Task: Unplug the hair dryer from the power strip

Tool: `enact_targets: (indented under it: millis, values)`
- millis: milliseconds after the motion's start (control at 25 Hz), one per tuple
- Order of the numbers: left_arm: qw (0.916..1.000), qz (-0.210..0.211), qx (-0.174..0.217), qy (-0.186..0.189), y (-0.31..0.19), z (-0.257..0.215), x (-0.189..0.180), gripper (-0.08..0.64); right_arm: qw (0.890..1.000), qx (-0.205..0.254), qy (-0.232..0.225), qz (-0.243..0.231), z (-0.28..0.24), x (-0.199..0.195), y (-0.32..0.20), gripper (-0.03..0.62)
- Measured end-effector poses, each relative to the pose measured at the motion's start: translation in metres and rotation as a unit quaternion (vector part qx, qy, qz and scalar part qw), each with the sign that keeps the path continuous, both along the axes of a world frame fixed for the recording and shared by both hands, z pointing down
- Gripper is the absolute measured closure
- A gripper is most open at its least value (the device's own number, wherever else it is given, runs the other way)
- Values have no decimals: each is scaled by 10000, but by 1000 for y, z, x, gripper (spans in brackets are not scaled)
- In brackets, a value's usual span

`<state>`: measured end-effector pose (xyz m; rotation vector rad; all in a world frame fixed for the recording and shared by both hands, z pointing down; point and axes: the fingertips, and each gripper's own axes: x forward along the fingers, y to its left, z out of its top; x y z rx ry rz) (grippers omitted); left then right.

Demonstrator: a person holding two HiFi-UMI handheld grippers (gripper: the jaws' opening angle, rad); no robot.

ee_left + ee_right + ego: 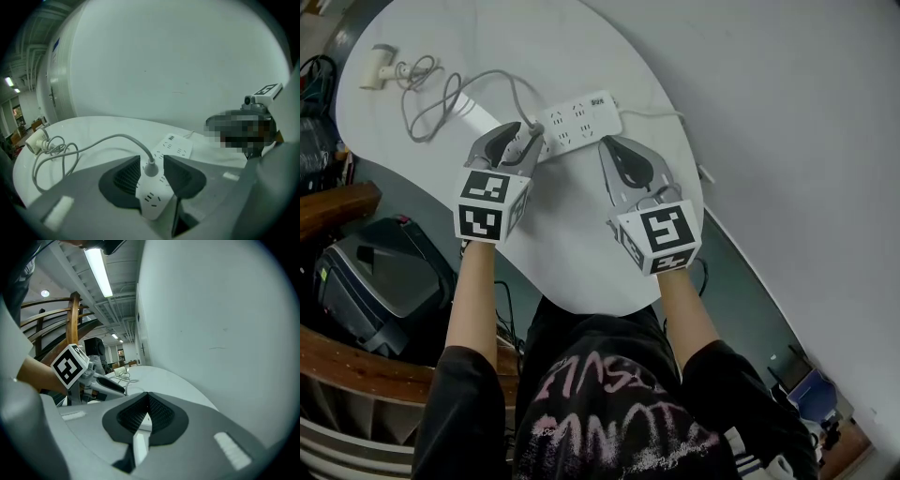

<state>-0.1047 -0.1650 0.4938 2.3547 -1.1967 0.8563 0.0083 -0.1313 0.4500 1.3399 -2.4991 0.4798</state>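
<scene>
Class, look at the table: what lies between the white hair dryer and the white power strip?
The dryer's grey cord, lying in loops on the white table; the left gripper view shows it.

nothing legible; logo on the power strip too blurred

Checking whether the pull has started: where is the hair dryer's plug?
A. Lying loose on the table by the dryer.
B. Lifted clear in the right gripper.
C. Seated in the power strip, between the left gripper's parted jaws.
C: the left gripper view shows the plug upright in the power strip, with the left gripper jaws apart on either side of it.
</scene>
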Motion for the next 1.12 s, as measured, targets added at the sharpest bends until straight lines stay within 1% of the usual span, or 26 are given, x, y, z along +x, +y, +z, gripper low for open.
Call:
enact_targets:
  millis: [160,520,640,720,760,1120]
  values:
    - [10000,42,-73,-40,-2,3,1,406,10000,-12,-12,36,1,2,-2,571]
    - [10000,9,-27,-87,-6,6,3,417,9999,-36,-9,105,4,7,-5,571]
    - [9998,102,-125,-105,-5,10,7,444,9999,-61,-5,128,6,9,-5,571]
    - [9997,87,-147,-146,-5,10,7,493,9999,-73,-6,134,6,10,-6,571]
    - [9997,68,-143,-163,-6,10,6,506,9999,-77,-6,133,6,10,-6,571]
    - [9995,142,-168,-207,-6,10,7,506,9999,-99,3,51,7,5,-8,571]
